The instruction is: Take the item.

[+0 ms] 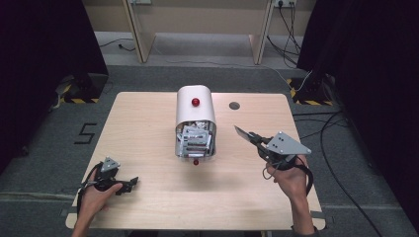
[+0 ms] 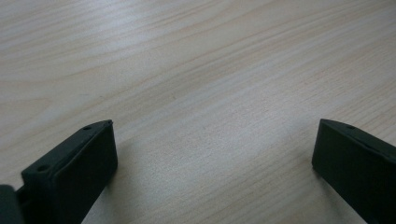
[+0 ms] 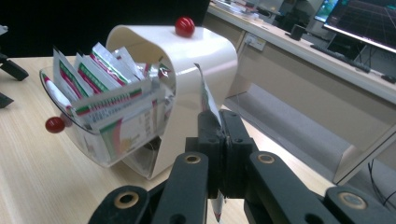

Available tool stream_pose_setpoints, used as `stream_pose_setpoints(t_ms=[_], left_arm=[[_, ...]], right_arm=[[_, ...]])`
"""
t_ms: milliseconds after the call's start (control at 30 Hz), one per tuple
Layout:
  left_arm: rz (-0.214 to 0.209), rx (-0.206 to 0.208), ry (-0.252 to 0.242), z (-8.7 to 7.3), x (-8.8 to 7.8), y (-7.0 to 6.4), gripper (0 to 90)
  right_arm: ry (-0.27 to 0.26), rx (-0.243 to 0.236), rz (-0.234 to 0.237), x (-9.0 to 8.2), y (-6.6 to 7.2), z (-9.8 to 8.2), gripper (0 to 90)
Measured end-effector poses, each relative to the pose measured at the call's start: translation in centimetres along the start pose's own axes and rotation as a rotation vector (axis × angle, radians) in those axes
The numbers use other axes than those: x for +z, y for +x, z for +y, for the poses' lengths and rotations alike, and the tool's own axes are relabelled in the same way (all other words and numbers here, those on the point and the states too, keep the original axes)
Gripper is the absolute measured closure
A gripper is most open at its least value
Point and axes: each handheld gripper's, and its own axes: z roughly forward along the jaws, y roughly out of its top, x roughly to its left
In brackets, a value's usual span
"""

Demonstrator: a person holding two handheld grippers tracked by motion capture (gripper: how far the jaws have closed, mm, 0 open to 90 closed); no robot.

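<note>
A sachet (image 3: 204, 95) is pinched edge-on between the pressed-together jaws of the right gripper (image 1: 253, 138), held beside the white dispenser (image 1: 195, 116), whose clear drawer (image 3: 100, 147) hangs open, packed with sachets. Apparently one has been drawn out; setting it down seems next. The left gripper (image 1: 129, 183) rests spread on the pale wooden table (image 1: 148, 128); grey floor and dark curtains surround it

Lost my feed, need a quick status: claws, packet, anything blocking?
Right claw shut on one packet, beside the packet box. Left claw open, low over bare table. Nothing in the way.
</note>
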Motion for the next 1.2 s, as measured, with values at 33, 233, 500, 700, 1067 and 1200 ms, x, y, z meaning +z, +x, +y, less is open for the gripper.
stream_pose_setpoints(t_ms=[33, 233, 500, 700, 1067, 1200], left_arm=[[0.000, -0.001, 0.000, 0.0, 0.0, 0.0, 0.0], [0.000, 0.000, 0.000, 0.0, 0.0, 0.0, 0.0], [0.000, 0.000, -0.001, 0.0, 0.0, 0.0, 0.0], [0.000, -0.001, 0.000, 0.0, 0.0, 0.0, 0.0], [0.000, 0.000, 0.000, 0.0, 0.0, 0.0, 0.0], [0.000, -0.001, 0.000, 0.0, 0.0, 0.0, 0.0]], right_arm=[[-0.004, 0.010, -0.002, 0.0, -0.1, -0.4, 89.0], [0.015, 0.035, -0.022, 0.0, -0.5, -1.9, 89.1], [0.040, 0.055, -0.029, -0.1, -0.8, -3.3, 89.1], [0.060, 0.062, -0.025, 0.3, -0.8, -4.0, 89.0], [0.095, 0.061, -0.013, 1.3, -0.5, -5.0, 89.0], [0.111, 0.062, -0.006, 1.8, -0.4, -5.4, 89.0]])
